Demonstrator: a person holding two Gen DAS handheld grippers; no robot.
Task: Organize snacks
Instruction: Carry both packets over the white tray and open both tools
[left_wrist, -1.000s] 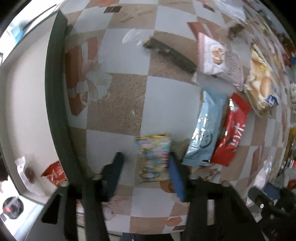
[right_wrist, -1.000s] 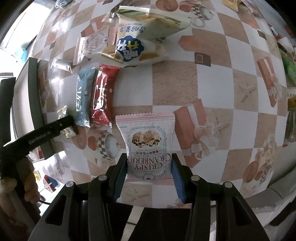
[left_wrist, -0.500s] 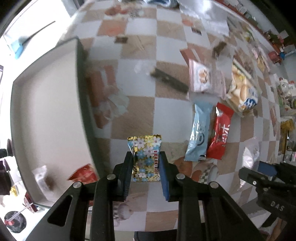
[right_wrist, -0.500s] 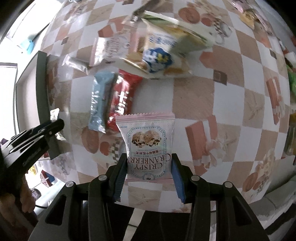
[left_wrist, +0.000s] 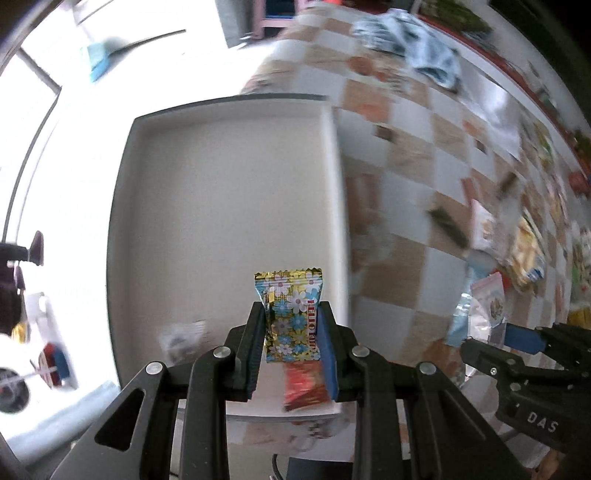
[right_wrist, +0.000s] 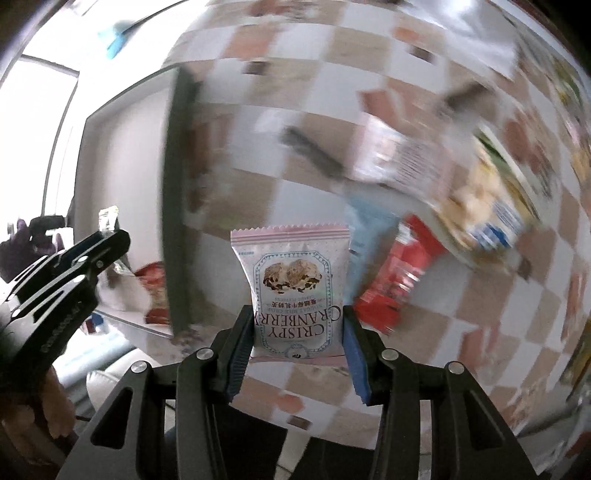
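- Now, from the left wrist: the left tool (left_wrist: 291, 347) points down over the tray (left_wrist: 229, 206), its jaws narrow and pressed on a floral candy (left_wrist: 291, 314) that stands upright between them.
- Below it, the tray's pale floor is mostly bare; a red packet (left_wrist: 306, 387) lies just under the candy near the tray's near edge, and a blurred clear wrapper (left_wrist: 183, 339) lies nearby.
- To the right, the checked surface (left_wrist: 399, 206) carries more snacks, too smeared to name, and the right tool (left_wrist: 517, 343) shows at that edge with a pale packet at its tip.
- Next, from the right wrist: the right tool (right_wrist: 299, 343) holds a pink cranberry packet (right_wrist: 295, 288) by its lower end, jaws closed to its width, packet upright.
- It hangs over the surface (right_wrist: 295, 192), beside the tray's dark wall (right_wrist: 177, 206) and not yet above its floor.
- A blue packet (right_wrist: 360, 236) and a red one (right_wrist: 399, 273) lie side by side on the surface behind it, with a larger bag (right_wrist: 491, 206) beyond, blurred.
- At the left, the left tool (right_wrist: 110, 236) is in sight over the tray.
- By my reckoning the step in hand is carrying both snacks to the tray.
- What comes next, I judge, calls for lowering the candy onto a bare patch clear of the red packet, letting go, then bringing the cranberry packet over the wall without the two tools crowding each other.
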